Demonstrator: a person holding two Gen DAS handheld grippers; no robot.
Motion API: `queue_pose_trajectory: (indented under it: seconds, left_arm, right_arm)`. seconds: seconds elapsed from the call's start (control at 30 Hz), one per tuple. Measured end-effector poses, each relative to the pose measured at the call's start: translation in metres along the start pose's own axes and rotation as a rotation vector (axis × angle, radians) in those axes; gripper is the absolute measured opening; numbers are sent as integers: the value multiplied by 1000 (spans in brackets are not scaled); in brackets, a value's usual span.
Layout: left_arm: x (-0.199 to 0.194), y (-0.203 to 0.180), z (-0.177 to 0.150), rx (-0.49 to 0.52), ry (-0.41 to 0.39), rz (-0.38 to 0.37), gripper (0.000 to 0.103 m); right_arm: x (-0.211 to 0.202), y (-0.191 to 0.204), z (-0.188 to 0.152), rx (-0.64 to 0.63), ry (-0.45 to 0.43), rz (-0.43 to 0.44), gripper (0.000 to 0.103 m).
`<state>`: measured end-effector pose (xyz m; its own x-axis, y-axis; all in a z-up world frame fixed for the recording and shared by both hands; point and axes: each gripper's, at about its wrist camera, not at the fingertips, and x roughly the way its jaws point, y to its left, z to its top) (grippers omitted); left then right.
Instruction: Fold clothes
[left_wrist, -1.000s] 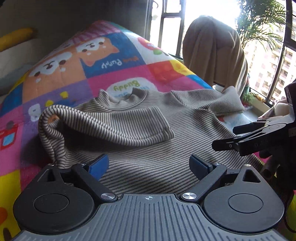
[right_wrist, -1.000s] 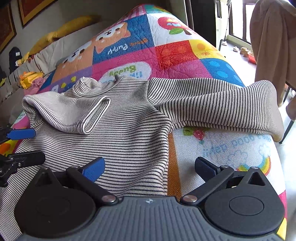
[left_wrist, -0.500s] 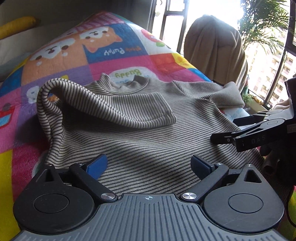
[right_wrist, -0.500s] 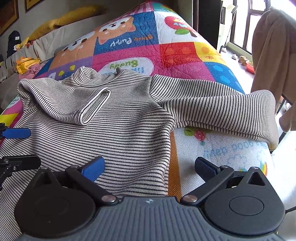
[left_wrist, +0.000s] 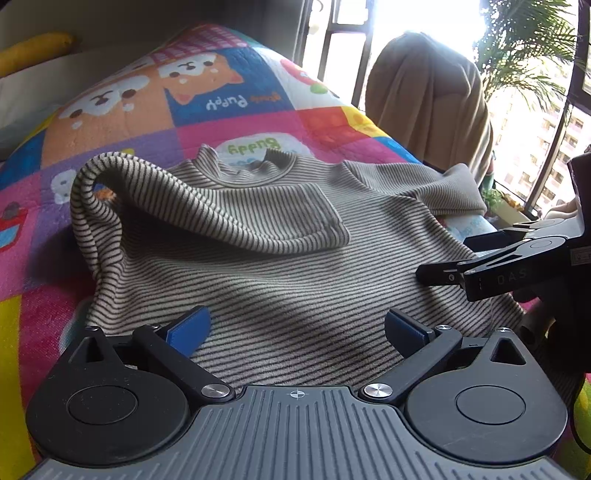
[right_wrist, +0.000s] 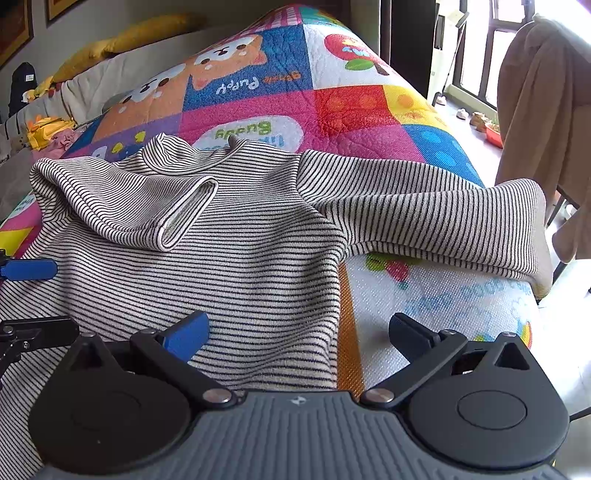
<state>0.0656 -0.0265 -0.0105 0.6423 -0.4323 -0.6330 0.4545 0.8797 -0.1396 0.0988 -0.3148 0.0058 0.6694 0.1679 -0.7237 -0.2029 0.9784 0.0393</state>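
— So, where is the shirt (left_wrist: 280, 266)?

— Flat on the quilt (right_wrist: 351, 107) that covers the bed, front up, neck away from both cameras. One sleeve (right_wrist: 122, 206) is folded across the chest, its cuff near the middle. The other sleeve (right_wrist: 424, 218) lies straight out to the side, with its cuff at the bed's edge.

— And the tongs?

— Left tongs (left_wrist: 297, 326) are spread wide, low over the hem, pinching nothing. Right tongs (right_wrist: 299, 334) are spread as well, straddling the shirt's side edge: one blue pad over the stripes, the other over bare quilt.

— Anything in the way?

— Each tool shows at the edge of the other's view, close beside the shirt. Nothing lies on the straight sleeve.

— What else is around?

— A tan cloth (left_wrist: 428, 107) draped over something by the window (left_wrist: 532, 129), a palm (left_wrist: 524, 48) outside, yellow pillows (right_wrist: 122, 40) at the head of the bed, small shoes (right_wrist: 476, 118) on the floor.

— Any writing?

— Upside down on the quilt: "Puppy" under the cartoon dogs, "Buddy" in green just past the collar. The right tool's arm carries raised letters in the left view, too unclear to read fully.
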Motion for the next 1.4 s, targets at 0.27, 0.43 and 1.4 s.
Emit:
queue_pose_trajectory:
  seconds: [0.27, 0.43, 1.4]
  left_arm:
    - [0, 0, 0, 0, 1, -1, 103]
    - [0, 0, 0, 0, 1, -1, 103]
    - [1, 0, 0, -4, 0, -5, 103]
  right_arm:
    - [0, 1, 0, 1, -1, -1, 103]
    - [0, 0, 0, 2, -2, -1, 103]
    - [4, -1, 12, -5, 58, 27, 103]
